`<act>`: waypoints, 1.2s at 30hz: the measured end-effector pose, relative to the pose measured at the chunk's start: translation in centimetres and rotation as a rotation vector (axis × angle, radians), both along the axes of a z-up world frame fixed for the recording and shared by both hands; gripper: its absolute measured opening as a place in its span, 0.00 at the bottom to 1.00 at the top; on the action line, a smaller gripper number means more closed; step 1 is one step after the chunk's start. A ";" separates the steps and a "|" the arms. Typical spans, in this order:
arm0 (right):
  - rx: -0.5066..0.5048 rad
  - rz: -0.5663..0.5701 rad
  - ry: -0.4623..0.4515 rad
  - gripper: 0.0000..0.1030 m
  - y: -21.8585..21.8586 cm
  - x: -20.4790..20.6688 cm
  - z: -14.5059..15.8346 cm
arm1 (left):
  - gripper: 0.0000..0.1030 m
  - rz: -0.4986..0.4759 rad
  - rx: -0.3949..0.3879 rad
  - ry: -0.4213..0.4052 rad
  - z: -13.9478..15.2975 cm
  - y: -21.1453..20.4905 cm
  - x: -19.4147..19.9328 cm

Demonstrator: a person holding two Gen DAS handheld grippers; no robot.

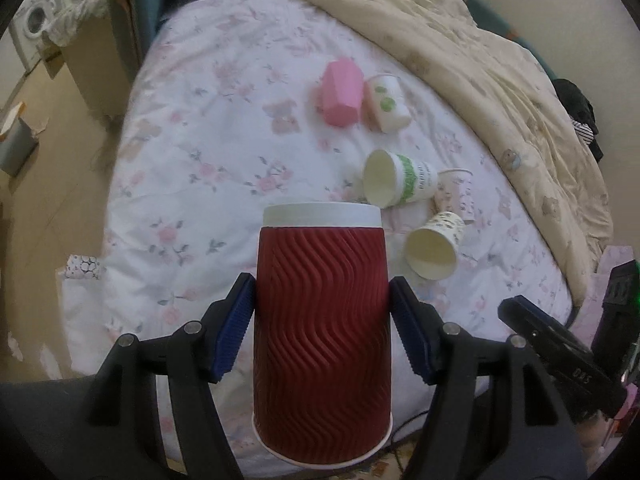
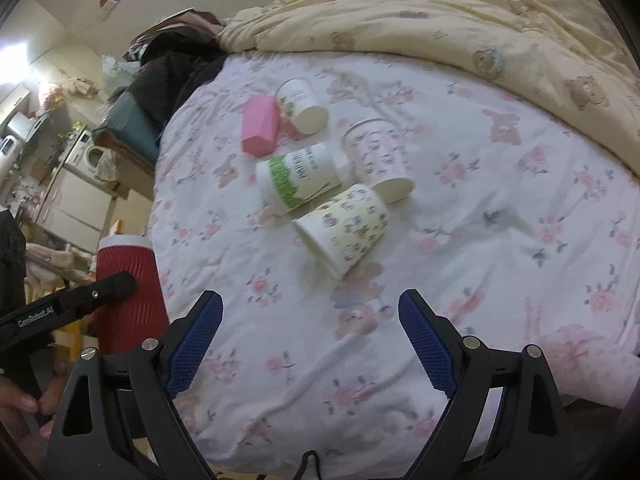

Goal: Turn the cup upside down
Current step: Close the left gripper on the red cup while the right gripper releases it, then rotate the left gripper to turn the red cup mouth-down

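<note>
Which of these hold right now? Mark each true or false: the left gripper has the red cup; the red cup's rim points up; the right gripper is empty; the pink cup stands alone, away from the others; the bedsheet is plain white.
1. The left gripper has the red cup. True: its pads sit against both sides.
2. The red cup's rim points up. False: the rolled rim is at the bottom, the white base on top.
3. The right gripper is empty. True: open above the bedsheet.
4. The pink cup stands alone. False: it lies beside a white cup.
5. The bedsheet is plain white. False: it has pink flowers.
</note>
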State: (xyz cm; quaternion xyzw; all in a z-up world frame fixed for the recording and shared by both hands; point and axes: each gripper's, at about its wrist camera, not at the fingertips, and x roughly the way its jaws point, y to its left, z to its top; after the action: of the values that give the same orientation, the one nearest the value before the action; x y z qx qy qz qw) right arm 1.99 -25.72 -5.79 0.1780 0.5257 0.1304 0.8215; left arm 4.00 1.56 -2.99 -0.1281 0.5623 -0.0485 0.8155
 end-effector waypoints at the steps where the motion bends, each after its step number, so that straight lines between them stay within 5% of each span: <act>1: -0.008 0.010 -0.001 0.89 0.4 0.0 -0.1 | 0.62 0.010 -0.025 0.004 -0.3 0.3 -0.2; 6: 0.006 0.074 0.007 0.89 2.1 0.2 -0.5 | 0.62 0.034 -0.112 0.004 -0.8 1.0 -0.5; 15: 0.339 0.363 0.040 0.89 6.5 -0.8 0.1 | 0.62 0.028 -0.145 -0.023 -0.4 0.0 -0.1; 22: 0.228 0.405 0.090 0.89 8.1 -1.1 -1.3 | 0.62 -0.004 -0.159 -0.047 0.2 -0.5 -0.2; 36: 0.046 0.270 0.180 0.89 6.0 0.3 -4.2 | 0.62 -0.119 -0.158 -0.047 1.0 -2.3 -0.8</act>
State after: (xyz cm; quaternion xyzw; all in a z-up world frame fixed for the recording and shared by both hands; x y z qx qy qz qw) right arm 2.26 -19.72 -9.99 0.1354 0.6133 0.2350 0.7418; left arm 3.22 -0.73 -2.03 -0.1572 0.5440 -0.1438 0.8116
